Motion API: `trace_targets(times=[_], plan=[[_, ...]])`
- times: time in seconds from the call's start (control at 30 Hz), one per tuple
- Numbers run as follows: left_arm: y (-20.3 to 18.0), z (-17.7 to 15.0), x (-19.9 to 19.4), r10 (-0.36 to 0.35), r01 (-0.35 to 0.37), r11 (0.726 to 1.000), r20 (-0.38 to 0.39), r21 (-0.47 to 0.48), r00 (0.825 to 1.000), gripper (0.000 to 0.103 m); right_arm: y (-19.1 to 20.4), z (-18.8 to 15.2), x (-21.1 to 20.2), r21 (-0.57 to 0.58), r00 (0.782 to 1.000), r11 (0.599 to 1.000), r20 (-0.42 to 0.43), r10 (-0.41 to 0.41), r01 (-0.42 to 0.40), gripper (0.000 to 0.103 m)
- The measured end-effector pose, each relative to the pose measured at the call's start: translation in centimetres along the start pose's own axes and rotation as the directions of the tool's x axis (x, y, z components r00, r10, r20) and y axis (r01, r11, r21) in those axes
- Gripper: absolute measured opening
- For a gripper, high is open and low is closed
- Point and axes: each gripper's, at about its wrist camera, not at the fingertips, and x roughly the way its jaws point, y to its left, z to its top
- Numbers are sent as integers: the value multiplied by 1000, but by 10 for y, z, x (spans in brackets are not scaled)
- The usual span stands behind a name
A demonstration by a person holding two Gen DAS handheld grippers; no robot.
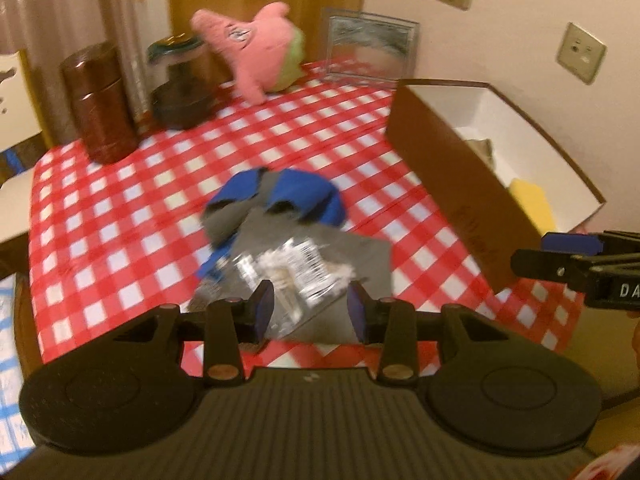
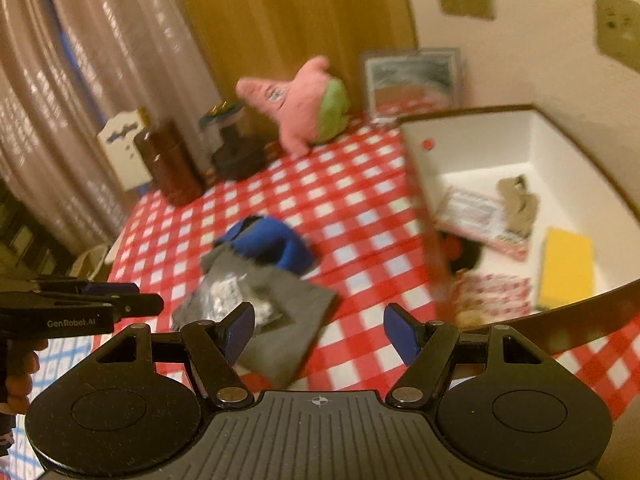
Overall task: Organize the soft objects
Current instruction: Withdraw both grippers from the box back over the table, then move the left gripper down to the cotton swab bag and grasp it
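A crumpled blue and grey cloth (image 1: 280, 200) lies mid-table on the red checked tablecloth (image 1: 140, 208), partly on a flat grey cloth (image 1: 360, 256). A clear plastic packet (image 1: 296, 272) with white contents rests on the grey cloth. My left gripper (image 1: 311, 310) hovers just before the packet with its jaws apart, and the pads touch nothing. My right gripper (image 2: 322, 330) stands wide open over the tablecloth beside the grey cloth (image 2: 288, 320), with nothing between its jaws. A pink star plush (image 1: 256, 48) sits at the far edge. The brown box (image 2: 480, 148) on the right holds a yellow sponge (image 2: 566, 268), a beige cloth (image 2: 518, 204) and printed packets.
A brown canister (image 1: 100, 100) and a dark lidded jar (image 1: 180, 92) stand at the back left. A framed picture (image 1: 370, 46) leans on the wall behind the box. Curtains hang at the left. The right gripper (image 1: 560, 260) reaches in beside the box's near corner.
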Motion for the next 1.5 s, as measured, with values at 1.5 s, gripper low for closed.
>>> trace_targets(times=[1.5], plan=[[16,9,111,-51,20,974,-133,-226,990,55,4,14,130,-64,985,998,-170,-37,27,71]])
